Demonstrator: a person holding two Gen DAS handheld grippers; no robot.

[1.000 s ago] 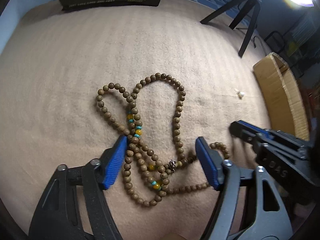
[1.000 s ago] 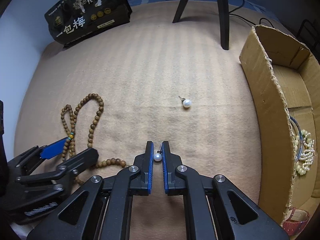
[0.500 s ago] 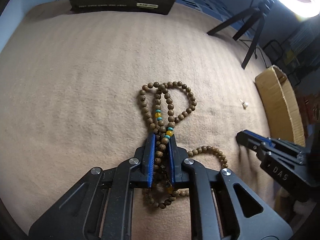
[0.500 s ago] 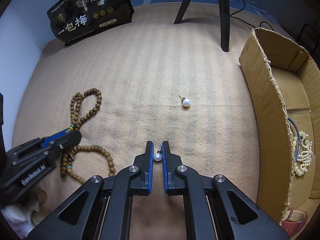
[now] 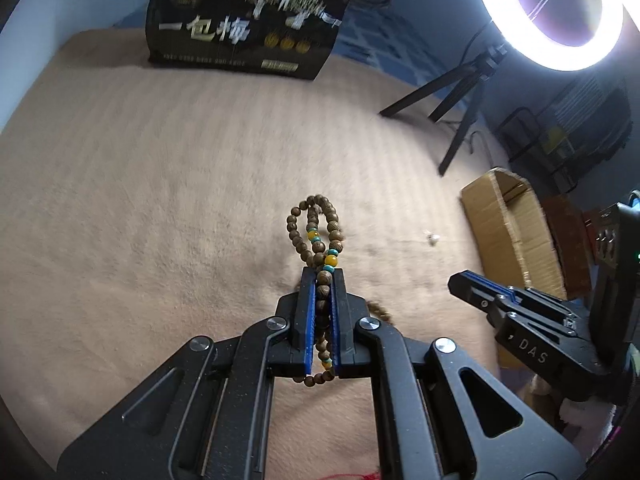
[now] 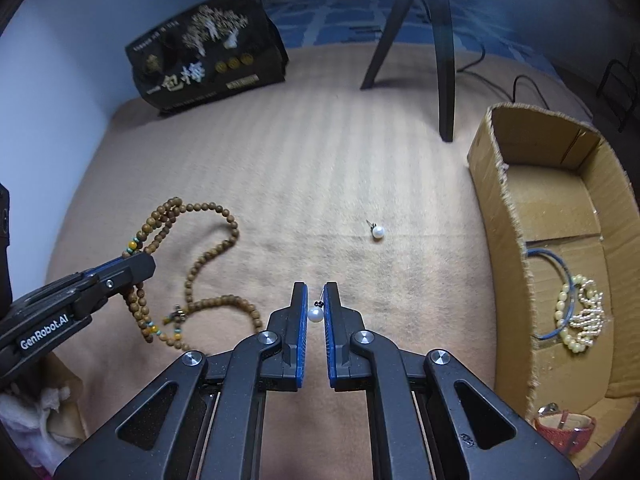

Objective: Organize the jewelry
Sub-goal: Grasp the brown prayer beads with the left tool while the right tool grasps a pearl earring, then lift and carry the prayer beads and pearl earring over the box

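My left gripper (image 5: 323,276) is shut on a long brown wooden bead necklace (image 5: 316,236) with yellow and teal beads. Its loops stick out past the fingertips and hang below the pads. In the right wrist view the left gripper (image 6: 138,264) lifts part of the bead necklace (image 6: 208,256) while the rest trails on the beige cloth. My right gripper (image 6: 316,294) is shut on a white pearl earring (image 6: 315,314) held between its blue pads. A second pearl earring (image 6: 377,232) lies on the cloth ahead of it, also seen as a pearl earring (image 5: 432,238) in the left wrist view.
A cardboard box (image 6: 516,216) stands at the right, holding a pearl bracelet (image 6: 582,312), a blue bangle (image 6: 560,264) and a red watch (image 6: 564,428). A black printed bag (image 6: 208,56) leans at the back. Tripod legs (image 6: 444,52) stand behind; a ring light (image 5: 556,12) glows.
My left gripper closed on the bead necklace and rose with it, bunching the loops together. My right gripper, still holding the pearl earring, lifted a little off the cloth.
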